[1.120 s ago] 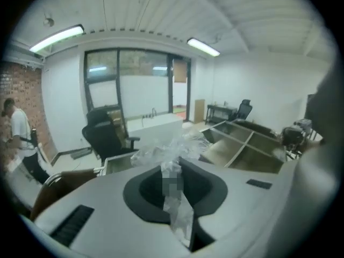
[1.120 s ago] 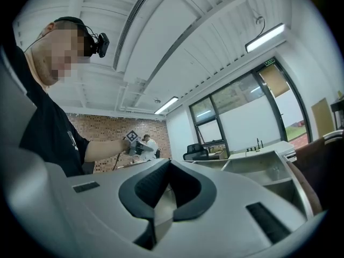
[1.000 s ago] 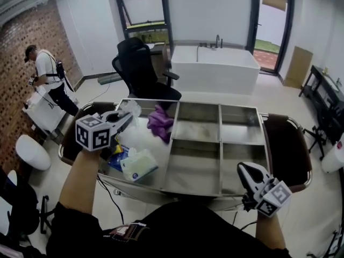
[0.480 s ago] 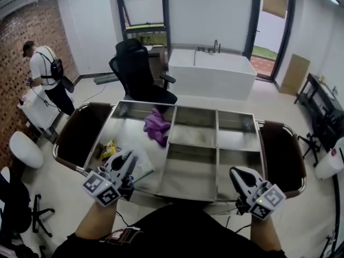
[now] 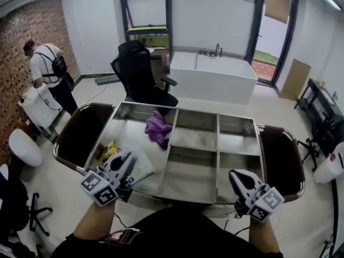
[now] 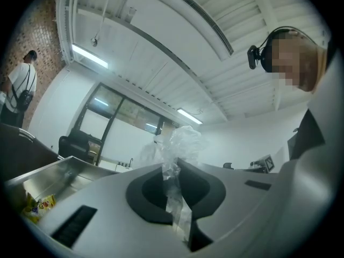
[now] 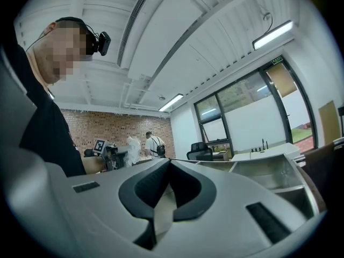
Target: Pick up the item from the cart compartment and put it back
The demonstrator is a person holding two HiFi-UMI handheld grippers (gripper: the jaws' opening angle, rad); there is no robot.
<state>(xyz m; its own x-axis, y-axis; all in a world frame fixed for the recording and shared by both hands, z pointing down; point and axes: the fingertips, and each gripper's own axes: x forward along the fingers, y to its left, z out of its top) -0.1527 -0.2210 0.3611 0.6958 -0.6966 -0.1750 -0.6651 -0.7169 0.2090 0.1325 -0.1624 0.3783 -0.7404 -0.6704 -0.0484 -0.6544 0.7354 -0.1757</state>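
The steel cart (image 5: 217, 144) has several compartments. In its large left compartment lie a purple cloth (image 5: 157, 127), a yellow snack packet (image 5: 109, 149) and a white pack in clear plastic (image 5: 142, 169). My left gripper (image 5: 128, 161) hangs over that compartment's near edge, shut on a strip of the clear plastic bag (image 6: 173, 144), which bunches up past the jaws of the left gripper (image 6: 173, 168). Whether the pack rests on the cart floor I cannot tell. My right gripper (image 5: 237, 176) floats at the cart's near right edge, and this right gripper (image 7: 169, 163) is shut with nothing in it.
Dark brown side shelves (image 5: 79, 130) flank the cart at both ends. Behind the cart stand a black office chair (image 5: 137, 74) and a white tub-like counter (image 5: 215, 79). A person (image 5: 45, 69) works at the far left by the brick wall.
The left gripper came down from high over the left compartment to the cart's near edge, still pinching the plastic. The right gripper barely moved. The head view shifted slightly.
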